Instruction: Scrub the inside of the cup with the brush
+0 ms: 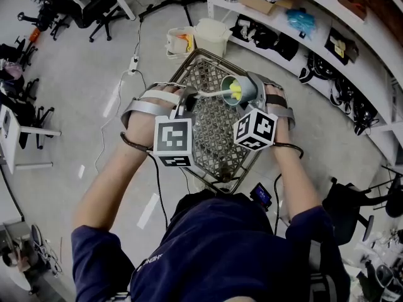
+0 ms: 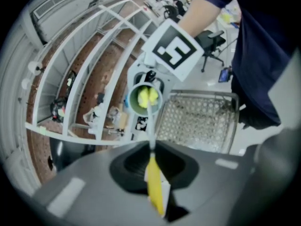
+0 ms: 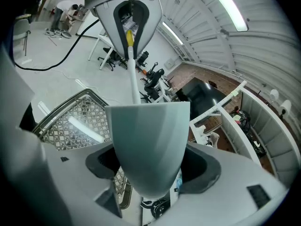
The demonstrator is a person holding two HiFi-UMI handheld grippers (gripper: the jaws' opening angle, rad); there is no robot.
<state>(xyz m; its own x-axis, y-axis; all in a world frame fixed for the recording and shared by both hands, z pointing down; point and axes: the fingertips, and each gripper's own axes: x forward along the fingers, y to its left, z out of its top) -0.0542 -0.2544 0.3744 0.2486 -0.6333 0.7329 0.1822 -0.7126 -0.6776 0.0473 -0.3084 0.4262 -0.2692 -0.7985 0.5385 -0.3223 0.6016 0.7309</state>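
Though tipped sideways, the grey cup (image 1: 248,90) holds a yellow-headed brush (image 1: 214,94).

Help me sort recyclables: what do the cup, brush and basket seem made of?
The cup looks plastic: matte grey-green, no glaze shine. The brush: white plastic-looking stem, yellow grip, soft yellow head, foam or bristle unclear. The basket: dull grey metal wire mesh.

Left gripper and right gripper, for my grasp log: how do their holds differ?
The left gripper is shut on a slim yellow-handled brush; the right gripper is shut on a wide grey-green tapered cup. The left one's jaws stand nearly together, the right one's wide apart around the cup. Shared: neither is empty.
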